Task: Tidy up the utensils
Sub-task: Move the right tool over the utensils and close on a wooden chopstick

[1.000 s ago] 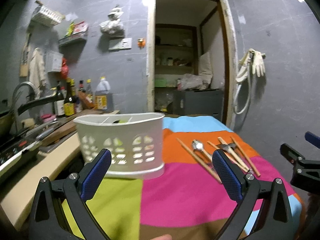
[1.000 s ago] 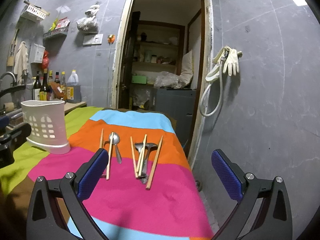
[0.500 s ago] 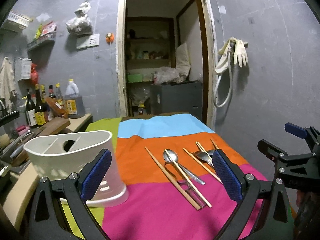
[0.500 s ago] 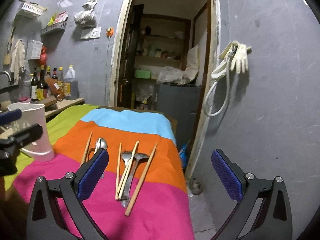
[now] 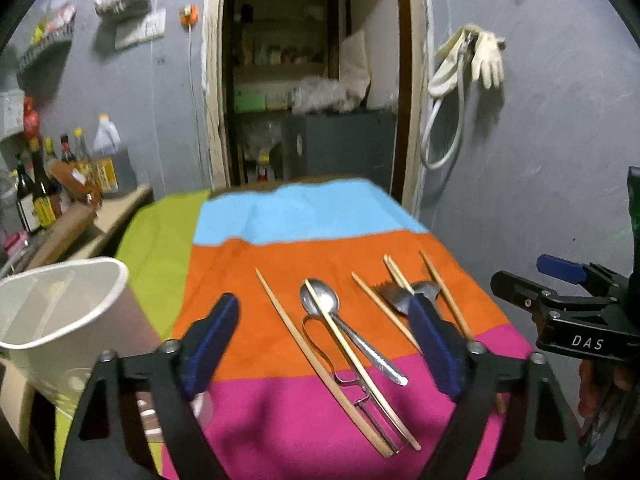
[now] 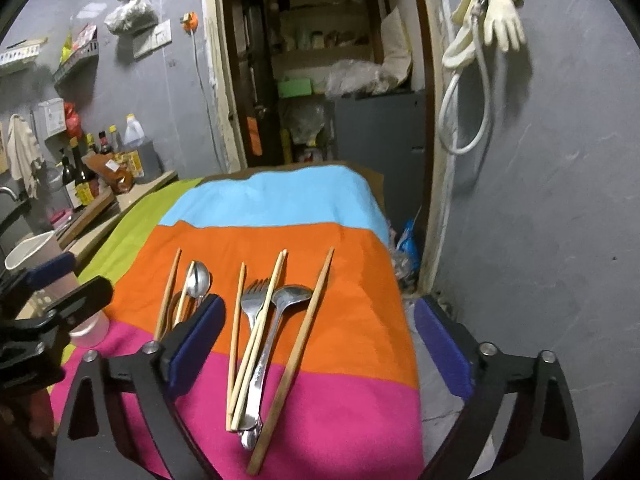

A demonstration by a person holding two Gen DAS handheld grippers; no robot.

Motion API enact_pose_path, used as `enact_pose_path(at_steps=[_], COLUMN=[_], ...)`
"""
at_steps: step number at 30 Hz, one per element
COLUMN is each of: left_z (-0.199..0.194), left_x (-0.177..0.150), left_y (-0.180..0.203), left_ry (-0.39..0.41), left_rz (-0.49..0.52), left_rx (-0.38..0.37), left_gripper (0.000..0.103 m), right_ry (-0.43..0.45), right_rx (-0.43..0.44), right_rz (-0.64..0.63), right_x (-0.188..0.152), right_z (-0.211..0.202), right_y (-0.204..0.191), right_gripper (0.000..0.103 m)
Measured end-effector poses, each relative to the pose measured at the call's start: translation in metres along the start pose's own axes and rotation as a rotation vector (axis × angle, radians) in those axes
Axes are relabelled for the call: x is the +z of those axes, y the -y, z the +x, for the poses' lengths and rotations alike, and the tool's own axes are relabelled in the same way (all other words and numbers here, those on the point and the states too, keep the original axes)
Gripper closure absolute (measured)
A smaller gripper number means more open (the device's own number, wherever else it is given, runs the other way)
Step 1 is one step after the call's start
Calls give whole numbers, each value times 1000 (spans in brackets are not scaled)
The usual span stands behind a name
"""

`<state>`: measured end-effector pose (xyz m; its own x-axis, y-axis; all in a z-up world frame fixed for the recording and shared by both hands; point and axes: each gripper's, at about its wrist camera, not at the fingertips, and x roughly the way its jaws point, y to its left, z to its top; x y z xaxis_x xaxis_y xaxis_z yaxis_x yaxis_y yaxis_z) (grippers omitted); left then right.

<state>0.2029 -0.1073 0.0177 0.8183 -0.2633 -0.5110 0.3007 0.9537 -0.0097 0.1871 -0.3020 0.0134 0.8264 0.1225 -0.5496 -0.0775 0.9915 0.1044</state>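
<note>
Left tool (image 5: 324,348) and right tool (image 6: 316,344): jaws closing, nothing gripped. The utensils lie on the striped cloth (image 6: 352,404) covering the worktop. Beside the spoon (image 5: 320,302) lie chopsticks (image 5: 316,356); the fork (image 6: 253,294) and ladle (image 6: 290,296) lie under more chopsticks. The white holder (image 5: 60,320) stands left of the spoon, cut off by the frame edge; its contents are blurred

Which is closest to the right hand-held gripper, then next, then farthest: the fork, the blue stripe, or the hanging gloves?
From the right wrist view, measuring from the right hand-held gripper:
1. Fork, just ahead on the orange stripe.
2. Blue stripe, at the cloth's far end.
3. Gloves, high on the wall, right.
</note>
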Motion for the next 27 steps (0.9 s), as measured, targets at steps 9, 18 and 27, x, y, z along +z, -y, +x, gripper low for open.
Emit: enact_pose_path(at_steps=[9,18,27], left_z=[55,73,82], left_x=[-8,-14,-15], left_y=[-16,-22,-27], left_ry=[-244,-345,-392], left_rz=[-115,-143,-154], left_rx=[-29,11,37], left_gripper=[64,80,89], right_ry=[-152,-251,-284], right_rx=[63,109,127], right_rz=[24,62,92], right_x=[-1,-8,-11], right_z=[37,61,69], right_y=[3,7,13], right_gripper=[43,63,83])
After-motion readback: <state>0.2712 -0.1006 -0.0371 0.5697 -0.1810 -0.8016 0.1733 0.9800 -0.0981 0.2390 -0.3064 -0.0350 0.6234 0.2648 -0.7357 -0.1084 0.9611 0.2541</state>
